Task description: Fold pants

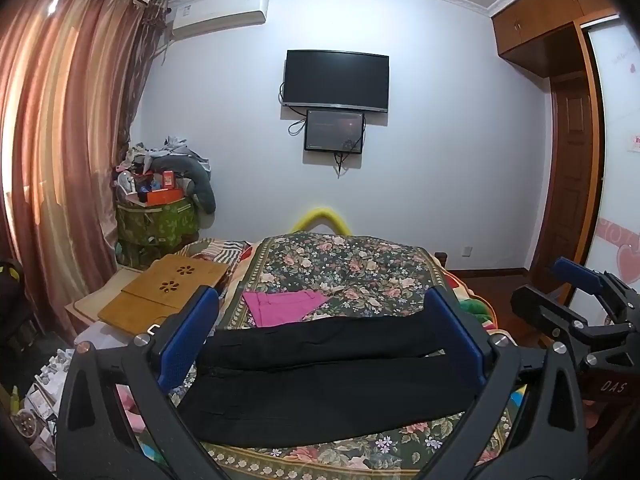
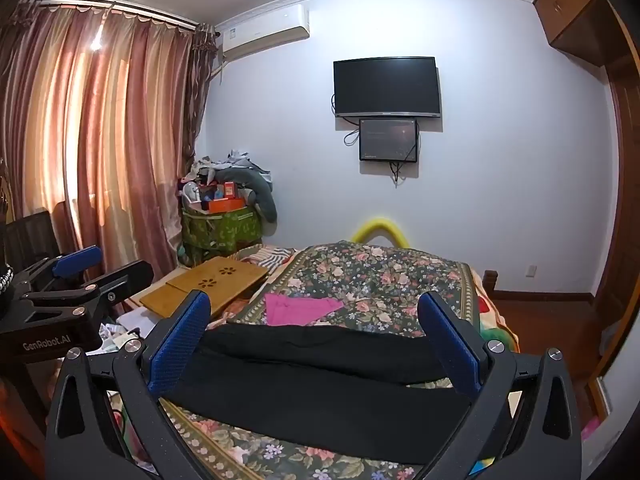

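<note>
Black pants lie flat across the near end of a bed with a floral cover, the two legs side by side running left to right. They also show in the right wrist view. My left gripper is open and empty, held above the pants. My right gripper is open and empty too, above the pants, a little to the right. The right gripper shows at the right edge of the left wrist view; the left gripper shows at the left edge of the right wrist view.
A folded pink garment lies on the bed beyond the pants. A wooden lap tray sits left of the bed. A green bag piled with clutter stands by the curtain. Wall TV ahead, wardrobe at right.
</note>
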A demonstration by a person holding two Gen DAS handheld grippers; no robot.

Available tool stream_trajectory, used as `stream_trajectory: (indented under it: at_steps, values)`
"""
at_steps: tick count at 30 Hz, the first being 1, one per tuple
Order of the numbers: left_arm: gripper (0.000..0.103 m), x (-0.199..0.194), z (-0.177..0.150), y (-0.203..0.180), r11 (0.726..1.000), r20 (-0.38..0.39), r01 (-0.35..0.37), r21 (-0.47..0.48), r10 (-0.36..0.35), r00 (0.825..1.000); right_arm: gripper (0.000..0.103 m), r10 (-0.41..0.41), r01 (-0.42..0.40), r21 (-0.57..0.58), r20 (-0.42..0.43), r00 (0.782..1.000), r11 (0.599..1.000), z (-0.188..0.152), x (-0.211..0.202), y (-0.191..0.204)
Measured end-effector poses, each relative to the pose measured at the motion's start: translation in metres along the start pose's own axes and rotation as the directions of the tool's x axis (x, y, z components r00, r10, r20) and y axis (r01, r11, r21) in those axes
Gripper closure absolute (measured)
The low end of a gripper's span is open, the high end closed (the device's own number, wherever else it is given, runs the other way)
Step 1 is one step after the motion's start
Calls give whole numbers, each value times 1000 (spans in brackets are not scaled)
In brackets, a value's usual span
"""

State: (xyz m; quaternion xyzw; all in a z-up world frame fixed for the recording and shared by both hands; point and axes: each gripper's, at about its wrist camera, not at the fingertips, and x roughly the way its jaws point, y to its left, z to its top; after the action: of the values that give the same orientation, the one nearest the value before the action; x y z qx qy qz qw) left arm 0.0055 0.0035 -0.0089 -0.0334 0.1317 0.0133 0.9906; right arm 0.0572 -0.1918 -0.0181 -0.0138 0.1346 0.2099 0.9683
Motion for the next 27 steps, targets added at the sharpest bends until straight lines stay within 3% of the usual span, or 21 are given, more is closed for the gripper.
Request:
stream_trajectory:
  at_steps: [27]
  values:
    - [0,2,3,-3,1000,-3,-8,-7,8,1000,0,-7,7,9,4,1000,1000,2,-5,-1]
